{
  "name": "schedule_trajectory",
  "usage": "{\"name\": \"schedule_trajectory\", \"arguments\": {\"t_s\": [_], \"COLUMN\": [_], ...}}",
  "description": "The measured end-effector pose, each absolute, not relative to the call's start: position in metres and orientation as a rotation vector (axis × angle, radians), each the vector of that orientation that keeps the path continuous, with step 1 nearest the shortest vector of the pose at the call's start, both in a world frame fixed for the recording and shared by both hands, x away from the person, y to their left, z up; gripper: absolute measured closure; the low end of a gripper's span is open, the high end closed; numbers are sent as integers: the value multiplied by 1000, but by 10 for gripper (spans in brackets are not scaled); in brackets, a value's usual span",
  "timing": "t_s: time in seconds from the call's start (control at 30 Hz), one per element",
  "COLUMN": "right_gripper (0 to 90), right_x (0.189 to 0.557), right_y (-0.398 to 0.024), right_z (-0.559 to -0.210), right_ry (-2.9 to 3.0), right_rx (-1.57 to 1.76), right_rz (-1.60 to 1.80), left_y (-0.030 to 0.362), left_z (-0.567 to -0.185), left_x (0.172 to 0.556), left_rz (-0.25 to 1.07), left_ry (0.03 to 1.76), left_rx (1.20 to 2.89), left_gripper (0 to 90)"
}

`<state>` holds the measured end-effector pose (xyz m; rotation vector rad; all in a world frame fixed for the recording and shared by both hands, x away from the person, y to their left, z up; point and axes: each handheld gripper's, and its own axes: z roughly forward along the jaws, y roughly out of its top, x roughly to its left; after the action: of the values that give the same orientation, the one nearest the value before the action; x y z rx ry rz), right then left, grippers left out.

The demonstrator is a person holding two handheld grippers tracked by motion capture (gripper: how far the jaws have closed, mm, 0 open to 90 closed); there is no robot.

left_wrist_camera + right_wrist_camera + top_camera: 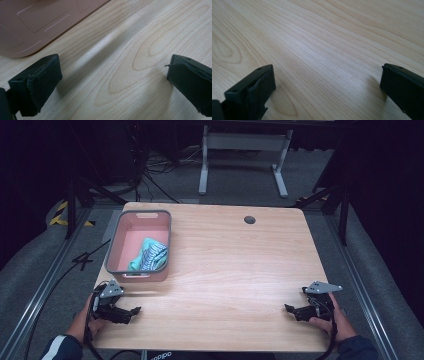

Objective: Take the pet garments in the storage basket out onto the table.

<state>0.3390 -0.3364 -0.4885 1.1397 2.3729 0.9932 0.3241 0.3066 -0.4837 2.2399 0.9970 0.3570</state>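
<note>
The pink basket (114,251) stands at about ten o'clock on the wooden table (235,270); its long axis runs from the near edge toward the far edge, with a handle slot in each short wall; inside it, at the near right corner, lies a crumpled teal striped cloth (149,255), whose own direction cannot be told.

The left gripper (134,312) rests at about eight o'clock on the table, just near of the basket but apart from it; the left hand (90,317) holds it low and almost level, the jaws pointing to three o'clock; in the left gripper view the two black jaws stand wide apart with only bare wood between them, and the pink wall of the basket is seen at the upper left.

The right gripper (289,309) lies at about four o'clock, held by the right hand (336,320), pointing to nine o'clock; its jaws are also spread, nothing between them.

Between the two grippers the tabletop is bare; a round cable hole (249,220) sits at about one o'clock, well apart from all.
</note>
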Motion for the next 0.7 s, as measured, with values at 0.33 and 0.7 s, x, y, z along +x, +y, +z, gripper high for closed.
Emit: {"name": "schedule_trajectory", "arguments": {"t_s": [0.33, 0.7], "right_gripper": [4, 4], "right_x": [339, 339], "right_y": [-336, -336], "right_z": [-488, -488], "right_ry": [2373, 2372], "right_rx": [1140, 1140], "right_rz": [993, 992], "left_y": [308, 310], "left_z": [-483, -479], "left_x": [323, 321], "left_rz": [369, 335], "left_ry": [989, 965], "left_rx": [2243, 2274], "left_gripper": [3, 49]}}
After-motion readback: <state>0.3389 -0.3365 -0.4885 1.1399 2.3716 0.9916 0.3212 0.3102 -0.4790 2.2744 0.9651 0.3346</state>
